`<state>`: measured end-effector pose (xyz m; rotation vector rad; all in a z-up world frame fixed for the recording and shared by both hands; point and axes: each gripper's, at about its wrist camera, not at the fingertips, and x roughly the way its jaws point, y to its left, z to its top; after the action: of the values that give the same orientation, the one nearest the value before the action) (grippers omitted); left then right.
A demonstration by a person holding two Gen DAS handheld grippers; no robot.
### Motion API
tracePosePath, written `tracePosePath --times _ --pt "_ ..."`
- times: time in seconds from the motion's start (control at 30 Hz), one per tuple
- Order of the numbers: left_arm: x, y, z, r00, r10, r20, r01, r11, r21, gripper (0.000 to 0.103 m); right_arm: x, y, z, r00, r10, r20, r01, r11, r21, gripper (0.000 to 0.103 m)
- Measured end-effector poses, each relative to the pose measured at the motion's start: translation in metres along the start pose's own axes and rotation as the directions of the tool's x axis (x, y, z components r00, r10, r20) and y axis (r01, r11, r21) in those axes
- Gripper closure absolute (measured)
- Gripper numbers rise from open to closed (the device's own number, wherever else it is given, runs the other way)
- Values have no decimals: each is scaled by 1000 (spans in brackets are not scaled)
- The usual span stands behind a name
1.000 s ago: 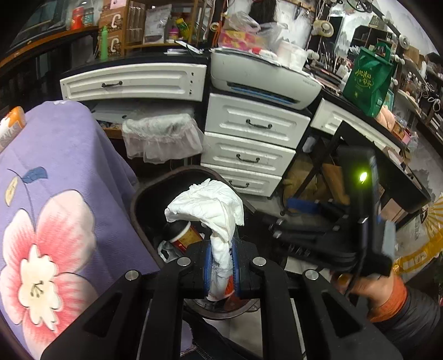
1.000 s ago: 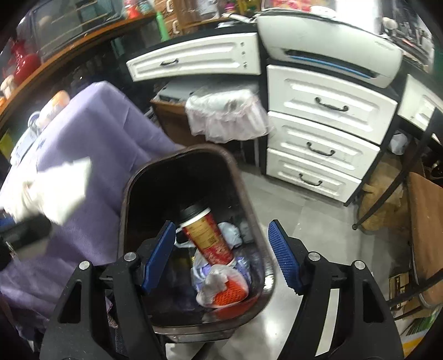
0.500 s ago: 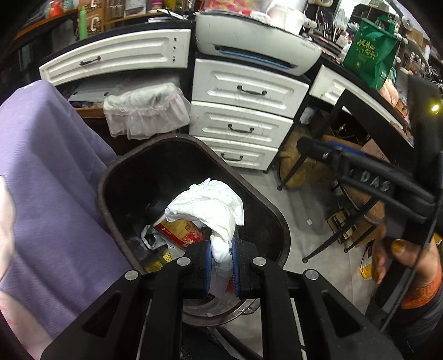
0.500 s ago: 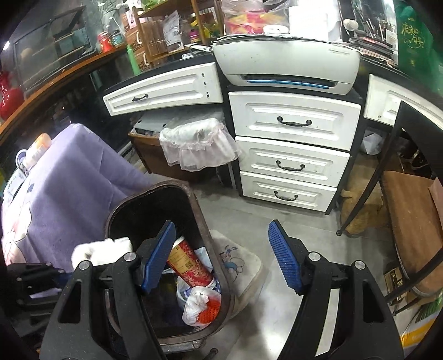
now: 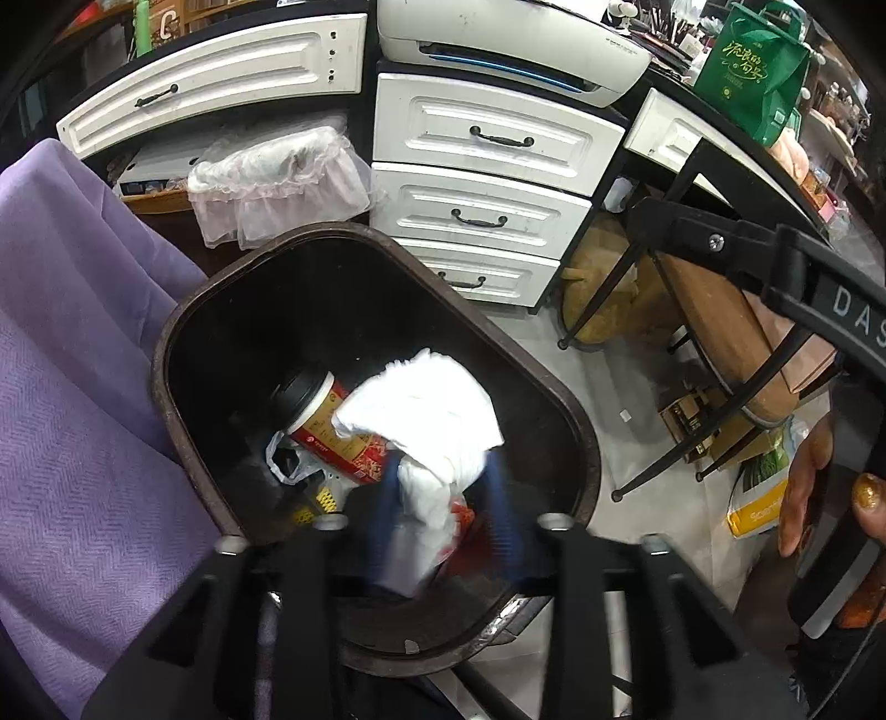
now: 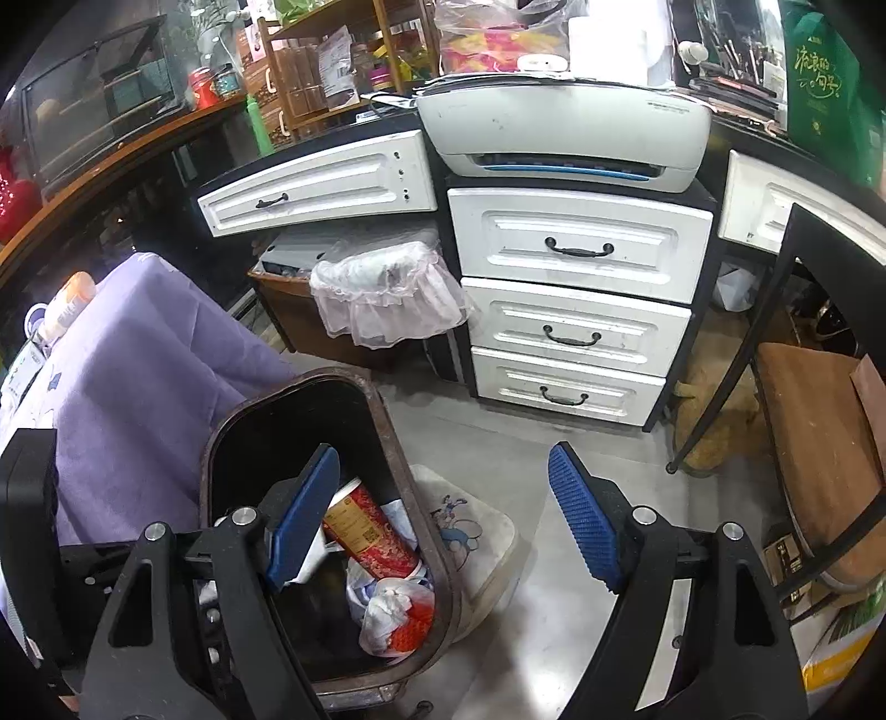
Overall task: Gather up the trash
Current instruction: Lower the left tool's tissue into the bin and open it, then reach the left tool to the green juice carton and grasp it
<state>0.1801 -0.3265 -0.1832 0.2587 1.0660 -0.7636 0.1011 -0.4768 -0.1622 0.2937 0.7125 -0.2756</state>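
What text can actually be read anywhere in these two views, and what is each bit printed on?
"DAS": white letters on the black gripper body, cut off at the frame edge.
"C": large letter on a brown box.
Green bag: Chinese characters, too blurred to transcribe.
Red paper cup: print and code square, too small.
Yellow package: lettering blurred.

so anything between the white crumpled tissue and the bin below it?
Nothing visible. The white crumpled tissue hangs between the left gripper's just-opened blue fingers, directly over the open dark brown bin. No lid on it; below lie only a red paper cup and bagged trash already inside.
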Motion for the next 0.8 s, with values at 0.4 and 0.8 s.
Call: tracePosePath --times 0.4,0.8 --pt "-51 -5 -1 994 -50 102 48 999 21 35 -13 5 5 999 27 42 -27 1000 -2 25" --pt "-160 51 -3 957 38 287 -39 999 -3 21 -46 76 27 976 199 89 -187 973 -134 24"
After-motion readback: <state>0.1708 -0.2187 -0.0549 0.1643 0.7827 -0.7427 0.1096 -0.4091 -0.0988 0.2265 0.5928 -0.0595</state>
